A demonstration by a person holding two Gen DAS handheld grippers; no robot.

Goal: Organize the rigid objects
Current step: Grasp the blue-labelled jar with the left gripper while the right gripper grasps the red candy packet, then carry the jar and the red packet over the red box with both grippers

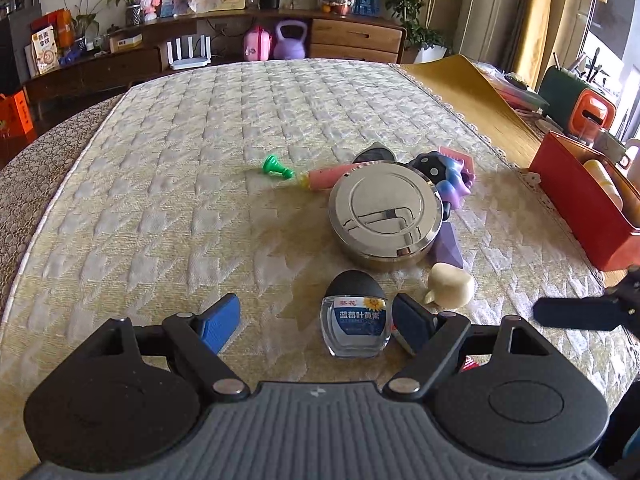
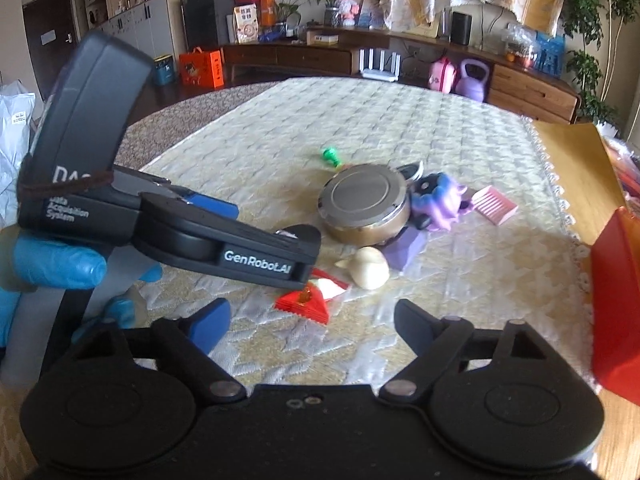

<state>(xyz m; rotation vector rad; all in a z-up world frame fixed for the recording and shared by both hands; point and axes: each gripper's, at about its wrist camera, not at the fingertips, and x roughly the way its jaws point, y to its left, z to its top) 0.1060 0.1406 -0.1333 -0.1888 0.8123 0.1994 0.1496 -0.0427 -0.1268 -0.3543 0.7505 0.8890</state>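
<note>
Wooden sideboard (image 1: 356, 38) — curtains (image 1: 536, 16), daylight.

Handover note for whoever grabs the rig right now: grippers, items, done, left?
Left hand-held gripper: open, small bottle between its fingers, not gripped.
Right hand-held gripper: open, empty, above the red packet.
Round tin, cream duck, purple toy, pink comb and green piece lie loose on the quilted cloth.
Red box sits at the right edge.
Done: nothing visibly sorted.
Left: everything.
</note>
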